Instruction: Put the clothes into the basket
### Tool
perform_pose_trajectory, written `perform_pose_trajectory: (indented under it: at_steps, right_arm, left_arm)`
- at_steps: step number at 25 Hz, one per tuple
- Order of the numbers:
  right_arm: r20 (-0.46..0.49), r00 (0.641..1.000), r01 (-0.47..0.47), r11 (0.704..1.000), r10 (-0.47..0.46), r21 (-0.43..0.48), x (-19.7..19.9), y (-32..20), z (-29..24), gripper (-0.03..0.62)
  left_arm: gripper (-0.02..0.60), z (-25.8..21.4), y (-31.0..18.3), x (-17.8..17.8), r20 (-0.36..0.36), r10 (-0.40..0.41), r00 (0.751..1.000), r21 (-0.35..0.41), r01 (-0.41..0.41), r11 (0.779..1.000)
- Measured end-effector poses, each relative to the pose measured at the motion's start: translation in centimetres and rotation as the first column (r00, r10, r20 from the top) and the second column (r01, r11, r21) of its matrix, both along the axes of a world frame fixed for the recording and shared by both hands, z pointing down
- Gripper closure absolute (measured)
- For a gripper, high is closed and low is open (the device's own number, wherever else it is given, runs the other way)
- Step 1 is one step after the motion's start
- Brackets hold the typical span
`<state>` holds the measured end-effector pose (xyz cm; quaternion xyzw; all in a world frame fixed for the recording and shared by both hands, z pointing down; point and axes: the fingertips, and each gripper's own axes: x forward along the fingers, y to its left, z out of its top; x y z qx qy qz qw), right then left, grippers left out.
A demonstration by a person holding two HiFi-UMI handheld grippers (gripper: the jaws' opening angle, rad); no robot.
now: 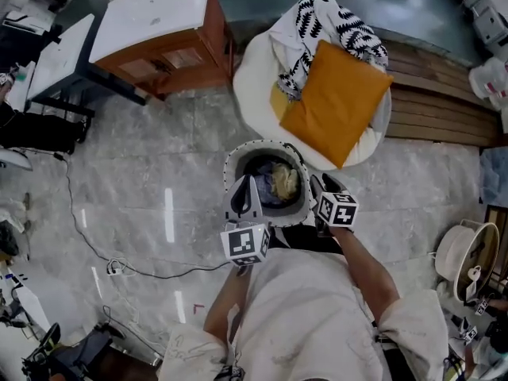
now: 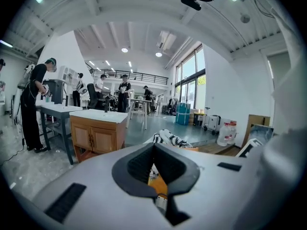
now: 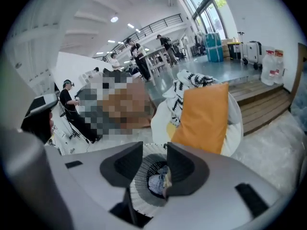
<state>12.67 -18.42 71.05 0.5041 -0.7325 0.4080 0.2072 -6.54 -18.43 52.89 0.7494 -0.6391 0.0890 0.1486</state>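
A white-rimmed round basket [image 1: 238,153] stands on the floor just in front of me, with yellowish and bluish clothes [image 1: 283,181] inside. My left gripper [image 1: 248,182] hangs over its near left rim, shut and empty. Over the near right rim, my right gripper [image 1: 319,184] is open a little, with nothing in it. Its own view looks between the jaws [image 3: 155,150] down onto the basket [image 3: 139,186] and the clothes [image 3: 156,182]. A black-and-white patterned garment [image 1: 317,22] lies on the round white seat [image 1: 254,94] beyond, beside an orange cushion [image 1: 337,101].
A wooden cabinet with a white top [image 1: 167,30] stands at the far left. A wooden platform [image 1: 436,94] runs behind the seat. A cable [image 1: 95,248] trails over the marble floor at left. A second round basket [image 1: 468,252] sits at the right edge.
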Motion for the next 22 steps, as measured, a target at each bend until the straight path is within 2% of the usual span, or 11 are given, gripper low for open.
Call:
perform_pose_trajectory:
  at_steps: [4,8,14,22]
  right_arm:
    - [-0.003,1.000,0.015,0.987,-0.015,0.161,1.2,-2.6,-6.4,0.451]
    - [-0.013,1.000,0.023,0.944,-0.020,0.329,2.2,-4.8,-13.9,0.450]
    - [-0.046,0.998,0.056,0.828,-0.037,0.557,2.8,-7.5,-26.2,0.448]
    - [-0.107,0.994,0.102,0.641,-0.031,0.761,3.3,-7.7,-39.9,0.436]
  left_arm:
    - [0.578,-3.0,-0.2,0.4,0.018,-0.010,1.000,0.042,0.009,0.999]
    - [0.578,-6.8,-0.6,1.0,0.000,-0.005,1.000,0.082,0.005,0.997]
    - [0.578,-14.3,-1.4,1.1,0.036,-0.005,0.999,0.236,-0.004,0.972]
    - [0.578,-23.6,-1.1,0.0,0.083,-0.057,0.995,0.417,0.018,0.909]
